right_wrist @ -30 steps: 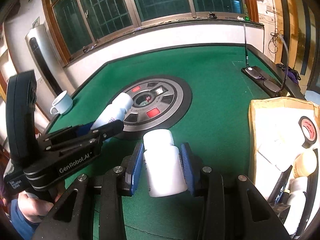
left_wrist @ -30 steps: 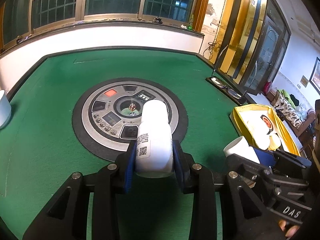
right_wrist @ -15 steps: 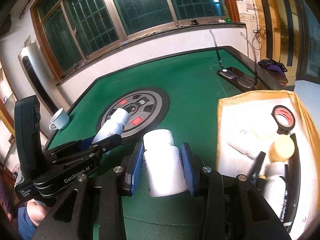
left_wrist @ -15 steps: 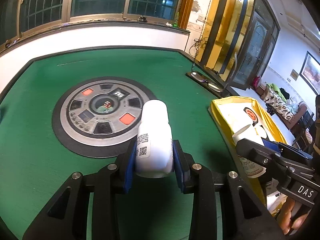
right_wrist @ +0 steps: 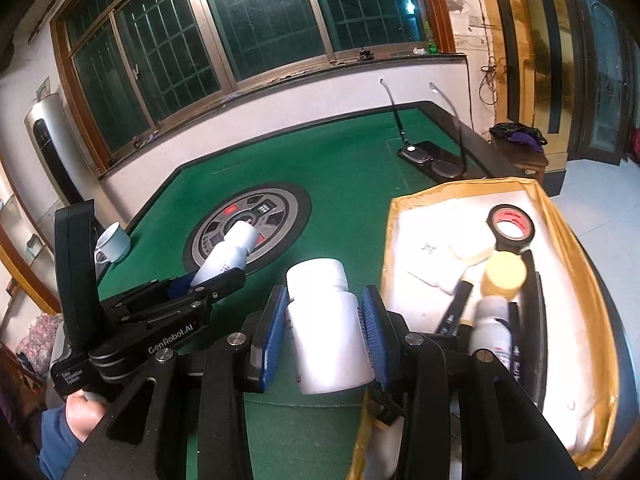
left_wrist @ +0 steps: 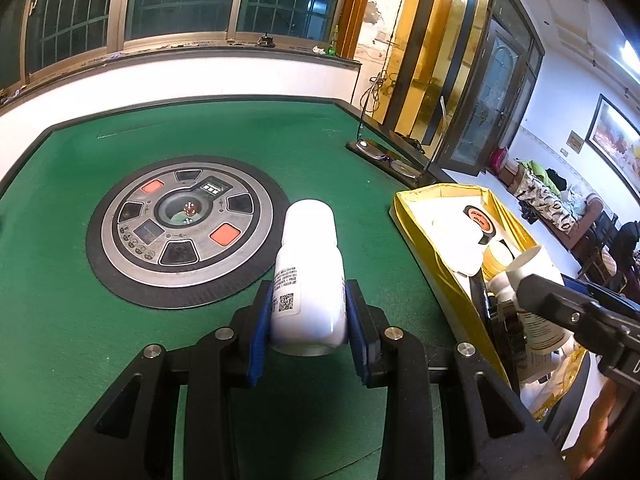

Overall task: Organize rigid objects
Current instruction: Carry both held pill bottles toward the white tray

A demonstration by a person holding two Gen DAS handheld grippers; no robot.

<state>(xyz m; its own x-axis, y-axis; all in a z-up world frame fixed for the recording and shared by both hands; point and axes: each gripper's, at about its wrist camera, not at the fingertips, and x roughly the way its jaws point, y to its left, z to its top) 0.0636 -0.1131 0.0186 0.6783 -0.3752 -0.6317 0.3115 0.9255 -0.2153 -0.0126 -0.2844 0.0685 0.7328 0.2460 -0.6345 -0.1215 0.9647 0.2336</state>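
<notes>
Left claw: the left gripper [left_wrist: 308, 322] is clamped on a tall white plastic bottle with a printed label [left_wrist: 308, 280], its blue pads pressing the lower body from both sides at lower centre of the left view.
Tall bottle: it juts forward past the fingertips, cap end away from the claw, above the green felt table [left_wrist: 60, 320], just right of the round grey control dial [left_wrist: 188, 224].
Right claw: the right gripper [right_wrist: 326, 340] is clamped on a squat white plastic jar with a wide cap [right_wrist: 326, 328], held at lower centre of the right view, cap pointing forward.
Squat jar: it hangs over the felt just beside the left rim of the yellow-edged tray [right_wrist: 390, 248].
Tray: it holds a black tape roll [right_wrist: 511, 226] and a yellow-capped bottle [right_wrist: 503, 272].
Far left of right view: a white mug [right_wrist: 114, 242] sits on the table edge.
</notes>
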